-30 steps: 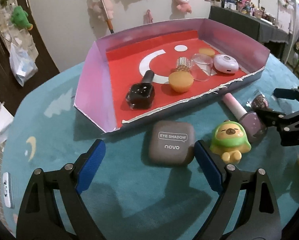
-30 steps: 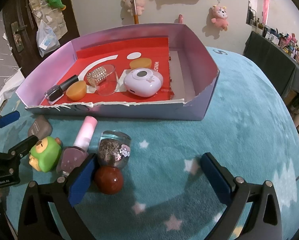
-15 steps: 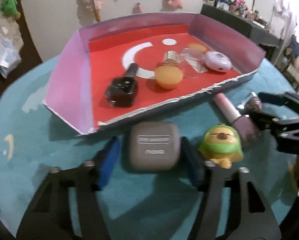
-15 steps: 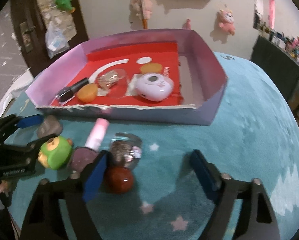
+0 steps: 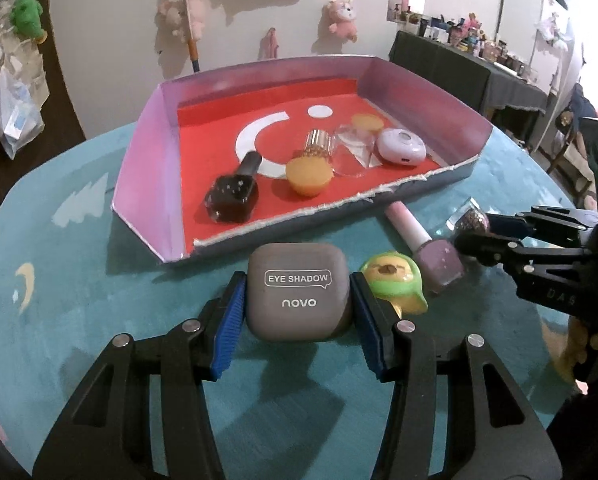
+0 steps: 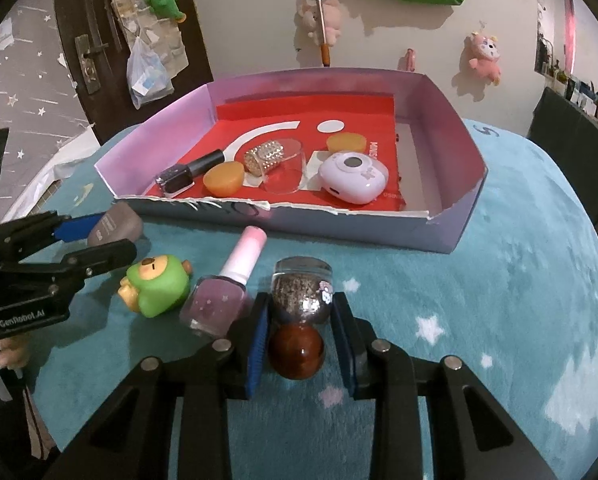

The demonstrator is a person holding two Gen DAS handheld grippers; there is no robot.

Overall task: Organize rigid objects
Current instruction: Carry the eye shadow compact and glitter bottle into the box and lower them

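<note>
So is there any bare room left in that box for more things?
Yes: the tray's white strip right of the white gadget, and the red floor at the back. The middle is crowded around the clear cup and orange puff.

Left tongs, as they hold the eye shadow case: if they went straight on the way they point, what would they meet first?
Probably the near wall of the box, just beyond the eye shadow case that the left tongs grip. Depth is hard to judge, so the case might strike the tablecloth first.

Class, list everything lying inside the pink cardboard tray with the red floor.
Inside the tray: dark nail polish bottle, two orange sponges, gold studded cylinder, clear cup, white round device. Nothing hidden.
</note>
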